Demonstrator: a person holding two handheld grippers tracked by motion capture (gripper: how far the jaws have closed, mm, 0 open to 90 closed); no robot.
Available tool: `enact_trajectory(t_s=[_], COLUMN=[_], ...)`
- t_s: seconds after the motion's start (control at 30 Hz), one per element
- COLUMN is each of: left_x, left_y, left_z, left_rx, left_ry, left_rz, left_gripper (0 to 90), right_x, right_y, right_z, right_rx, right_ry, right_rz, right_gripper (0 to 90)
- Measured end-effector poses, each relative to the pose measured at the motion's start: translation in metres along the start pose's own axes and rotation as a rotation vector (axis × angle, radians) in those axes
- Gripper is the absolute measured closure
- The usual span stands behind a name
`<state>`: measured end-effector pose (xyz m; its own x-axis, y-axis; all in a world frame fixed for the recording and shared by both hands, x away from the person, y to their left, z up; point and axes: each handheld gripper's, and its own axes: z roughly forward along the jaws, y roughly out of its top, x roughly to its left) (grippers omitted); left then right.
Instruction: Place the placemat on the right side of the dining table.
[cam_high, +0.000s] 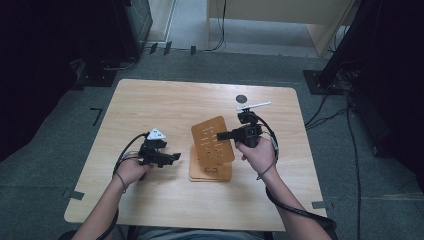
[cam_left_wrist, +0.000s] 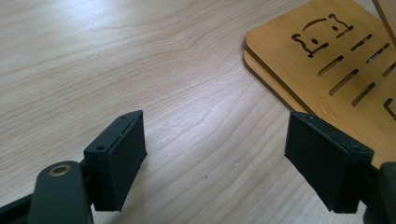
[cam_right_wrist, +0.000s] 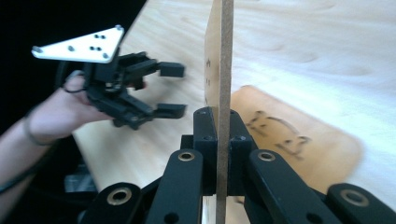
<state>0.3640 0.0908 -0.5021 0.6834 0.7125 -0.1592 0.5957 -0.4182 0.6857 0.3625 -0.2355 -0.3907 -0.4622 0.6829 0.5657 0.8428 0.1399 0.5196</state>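
A thin wooden board (cam_high: 212, 140) with cut-out slots stands tilted above a stack of similar boards (cam_high: 210, 172) lying flat on the table. My right gripper (cam_high: 222, 135) is shut on the raised board's right edge. In the right gripper view the board (cam_right_wrist: 226, 56) is seen edge-on, clamped between the pads of my right gripper (cam_right_wrist: 222, 135), with a flat board (cam_right_wrist: 299, 140) below. My left gripper (cam_high: 175, 157) is just left of the stack, open and holding nothing. In the left gripper view its jaws (cam_left_wrist: 224, 163) stand wide over bare table beside the stack (cam_left_wrist: 327, 70).
The light wooden table (cam_high: 165, 100) has a small dark disc (cam_high: 242, 99) near its far edge. Cables and black stands (cam_high: 330, 75) are on the grey floor to the right. Wooden furniture (cam_high: 280, 15) stands beyond the table.
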Motion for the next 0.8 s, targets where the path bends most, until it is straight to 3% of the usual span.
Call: enact_trajectory(t_s=[0.33,0.8], left_x=[-0.001,-0.003], left_y=[0.001,0.001], left_z=[0.006,0.009], left_rx=[0.033,0.030], left_ry=[0.004,-0.002], left_rz=[0.013,0.041], left_gripper=[19.6,17.6], right_x=[0.005,-0.001], right_y=[-0.001,-0.004], right_z=[-0.012,-0.025], right_rx=[-0.045,-0.128], right_ry=[-0.159,-0.270], right_rz=[-0.102,-0.146], right_gripper=[87.4,87.4])
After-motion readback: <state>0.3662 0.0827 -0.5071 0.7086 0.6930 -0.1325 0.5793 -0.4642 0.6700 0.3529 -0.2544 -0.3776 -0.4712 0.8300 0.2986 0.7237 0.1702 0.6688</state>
